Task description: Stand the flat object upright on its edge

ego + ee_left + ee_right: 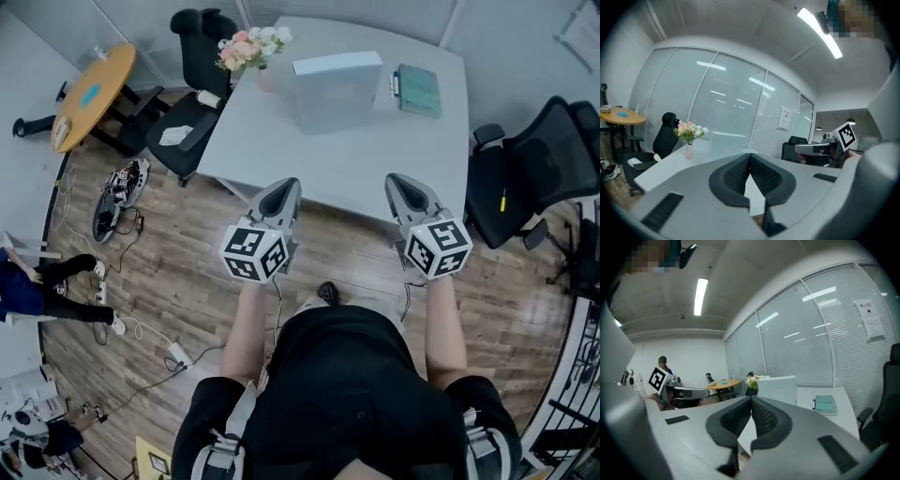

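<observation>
Pressed together tip to tip on the left gripper point(285, 187), nothing pinched; same on the right gripper point(404, 181), shut tight and empty. Both side by side just short of the near edge of the white table point(375, 164), pointing across it. Straight ahead, well apart from either: one pale slab point(336, 94), up on its edge, broad face toward the jaws, long axis running left to right, roughly midway between the two hands. Just beside it on the right: one green notebook point(419, 91), lying flat, long axis pointing away, plainly nearer the right gripper, one pen point(396, 84) along its left side. Farther left, one vase of flowers point(251, 52). Hard to call the flat object between the two: if the slab, standing as asked; if the notebook, down flat on its cover.
</observation>
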